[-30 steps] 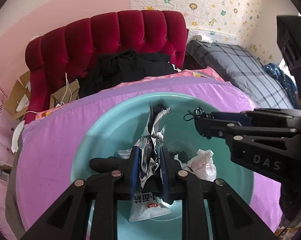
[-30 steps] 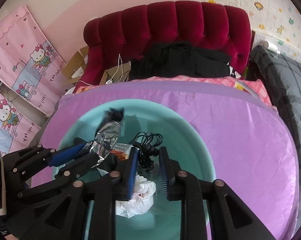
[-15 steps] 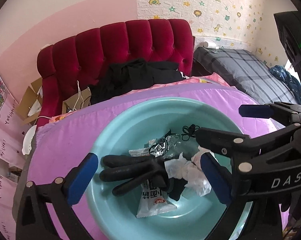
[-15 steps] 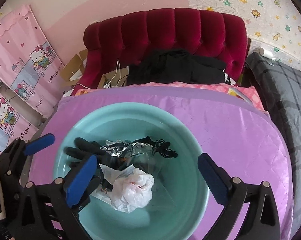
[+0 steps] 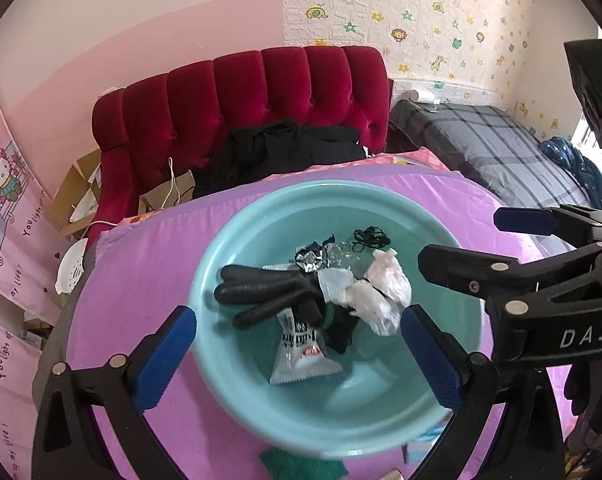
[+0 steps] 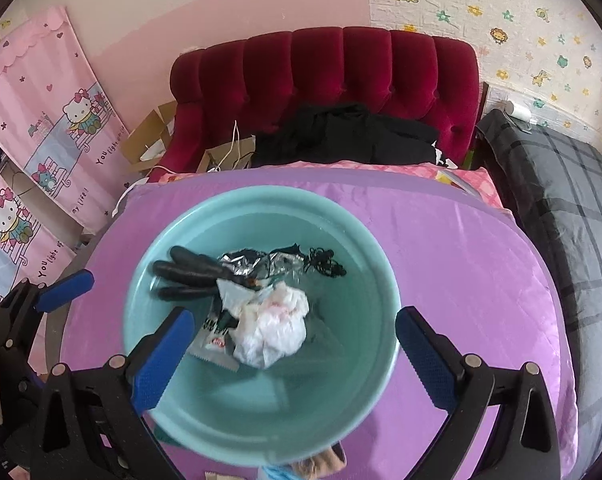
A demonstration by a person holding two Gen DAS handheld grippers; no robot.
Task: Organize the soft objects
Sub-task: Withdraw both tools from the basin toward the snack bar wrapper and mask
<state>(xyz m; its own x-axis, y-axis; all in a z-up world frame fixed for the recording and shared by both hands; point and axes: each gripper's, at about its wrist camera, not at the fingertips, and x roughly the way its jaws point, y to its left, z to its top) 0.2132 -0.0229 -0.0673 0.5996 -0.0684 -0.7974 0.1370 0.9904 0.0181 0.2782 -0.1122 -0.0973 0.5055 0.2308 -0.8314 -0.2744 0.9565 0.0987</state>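
A teal basin sits on a purple-covered table. Inside lie a black glove, a white snack wrapper, crumpled white plastic, a silver foil wrapper and a coiled black cord. My left gripper hangs open above the basin, nothing between its blue pads. My right gripper is open too, above the basin's near side, and shows at the right of the left wrist view.
A red tufted headboard with black clothing stands behind the table. A grey plaid bed lies to the right. Pink cartoon banners and cardboard boxes are at the left. Small cloth scraps lie by the basin's near rim.
Both grippers went from nearly shut to wide open. The left let go of the snack and foil wrappers, which now lie in the basin. Both hands drew back and up.
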